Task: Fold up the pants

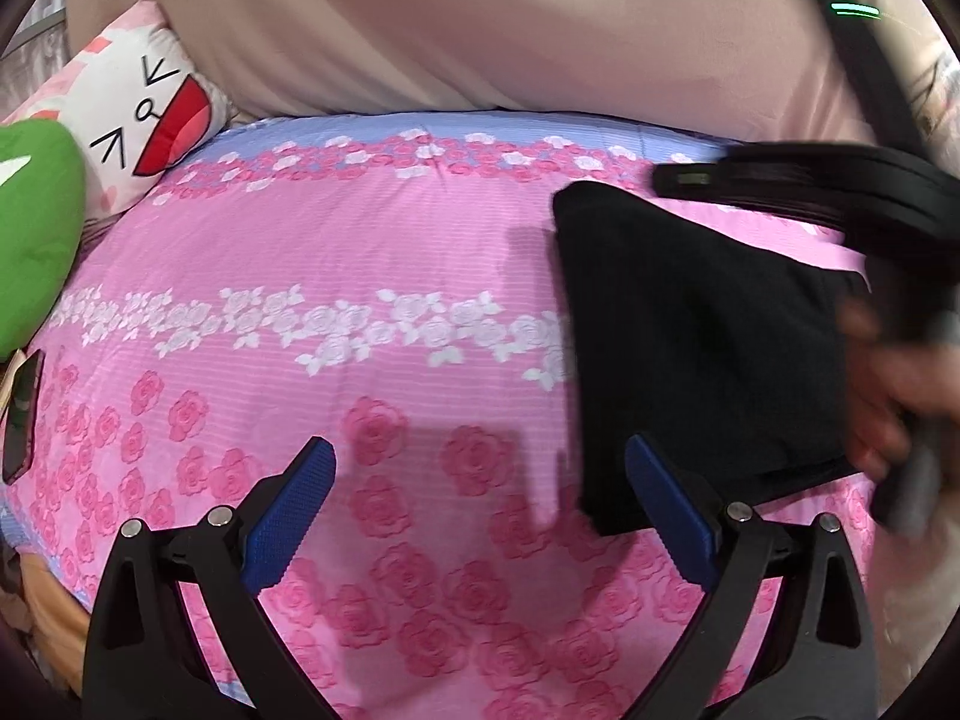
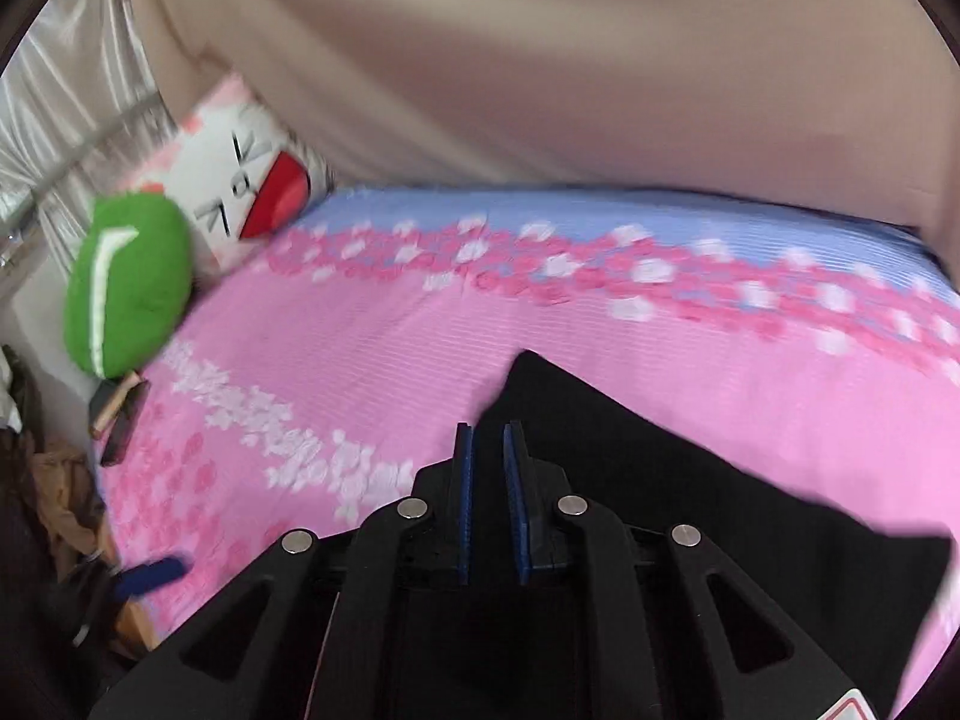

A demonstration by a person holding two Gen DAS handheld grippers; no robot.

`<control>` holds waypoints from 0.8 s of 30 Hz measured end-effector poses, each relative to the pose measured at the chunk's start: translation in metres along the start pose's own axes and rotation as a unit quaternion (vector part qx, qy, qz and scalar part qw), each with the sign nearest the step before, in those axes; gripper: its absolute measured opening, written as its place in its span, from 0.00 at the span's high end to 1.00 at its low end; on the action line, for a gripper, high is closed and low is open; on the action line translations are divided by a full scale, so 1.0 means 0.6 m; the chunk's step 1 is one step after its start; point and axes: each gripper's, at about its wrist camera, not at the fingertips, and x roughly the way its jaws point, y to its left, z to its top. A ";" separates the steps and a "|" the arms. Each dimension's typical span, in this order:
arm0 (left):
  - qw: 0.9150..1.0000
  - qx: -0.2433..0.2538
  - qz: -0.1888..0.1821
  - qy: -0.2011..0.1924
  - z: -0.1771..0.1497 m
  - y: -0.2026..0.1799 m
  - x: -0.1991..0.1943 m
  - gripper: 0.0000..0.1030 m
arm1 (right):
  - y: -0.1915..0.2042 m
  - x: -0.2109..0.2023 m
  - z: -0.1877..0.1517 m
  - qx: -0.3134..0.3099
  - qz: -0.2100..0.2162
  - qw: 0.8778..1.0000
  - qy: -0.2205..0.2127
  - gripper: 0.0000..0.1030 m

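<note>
Left wrist view first: the left gripper (image 1: 480, 474) has its blue pads (image 1: 288, 510) spread wide with nothing between them, hovering over the pink rose-print bedsheet (image 1: 360, 276). The black pants (image 1: 690, 348) sit to the right as a folded dark slab on the sheet, their near corner just beside the right-hand pad. You can see the right gripper (image 1: 840, 192) as a blurry black shape over the pants' far side, with the person's hand (image 1: 888, 396) smeared at the right edge. Off to the left there's a green plush (image 1: 30, 228) and a white cartoon-face pillow (image 1: 150, 114), plus a phone (image 1: 21, 414) lying near the sheet's edge.

Right wrist view: the right gripper (image 2: 489, 438) has its pads nearly together, only a thin gap showing, and honestly I can't tell if any fabric is caught in there. The pants (image 2: 660, 456) spread out under and right of the fingers, on the bedsheet (image 2: 360, 324). Green plush (image 2: 129, 288) and pillow (image 2: 252, 180) sit at the far left corner.
</note>
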 end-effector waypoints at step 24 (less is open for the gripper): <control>1.000 0.019 -0.021 0.009 0.014 -0.077 0.038 0.07 | -0.234 -0.218 -0.280 0.177 -0.132 0.975 -0.038 0.39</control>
